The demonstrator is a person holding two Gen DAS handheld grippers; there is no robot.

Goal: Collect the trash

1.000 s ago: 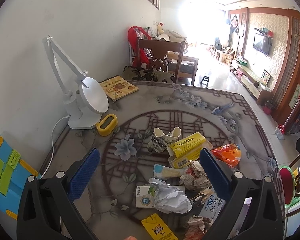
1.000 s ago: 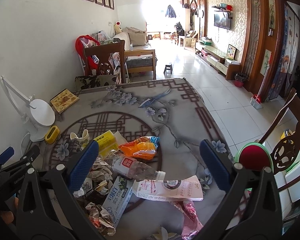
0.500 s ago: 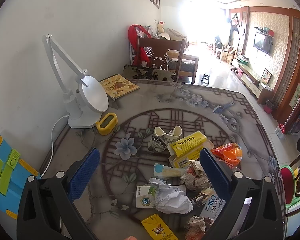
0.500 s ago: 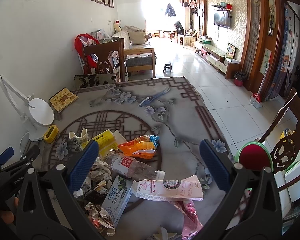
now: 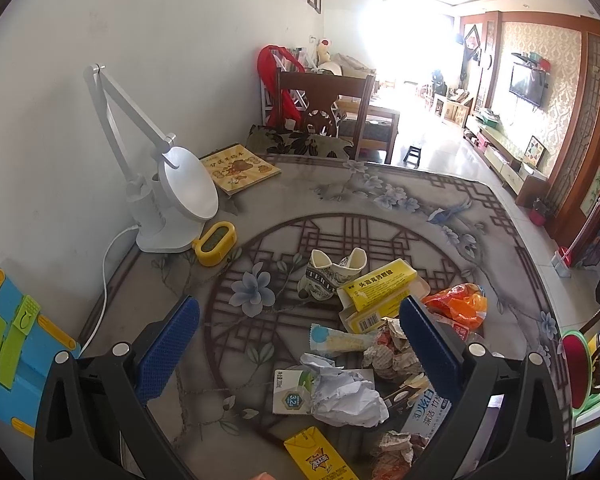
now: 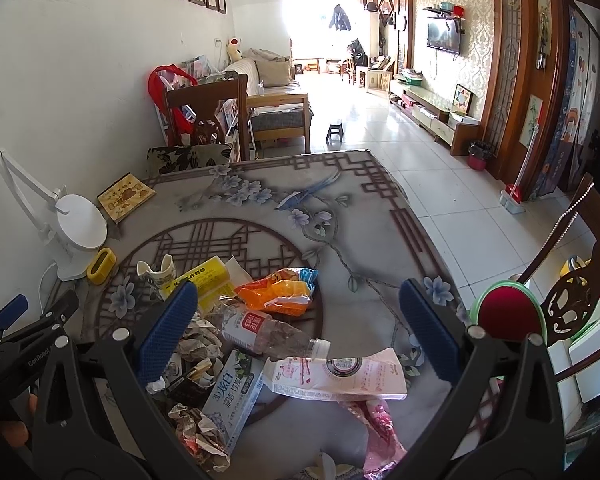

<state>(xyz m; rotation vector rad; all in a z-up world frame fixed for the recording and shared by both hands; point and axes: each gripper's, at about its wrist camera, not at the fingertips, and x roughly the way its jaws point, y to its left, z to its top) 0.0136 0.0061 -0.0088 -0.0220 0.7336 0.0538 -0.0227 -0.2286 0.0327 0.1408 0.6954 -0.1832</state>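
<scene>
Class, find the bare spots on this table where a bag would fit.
Bare cloth lies between the book and the table's far right edge, and right of the orange wrapper. The near left, around the bottle and tissue box, is crowded.

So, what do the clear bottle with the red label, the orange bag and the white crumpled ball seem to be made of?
Clear bottle with the red label: thin transparent plastic, dented, glossy. Orange bag: shiny plastic film, probably a snack wrapper, with bright wrinkles. White crumpled ball: matte paper or tissue, judging by its sharp soft folds.
</scene>
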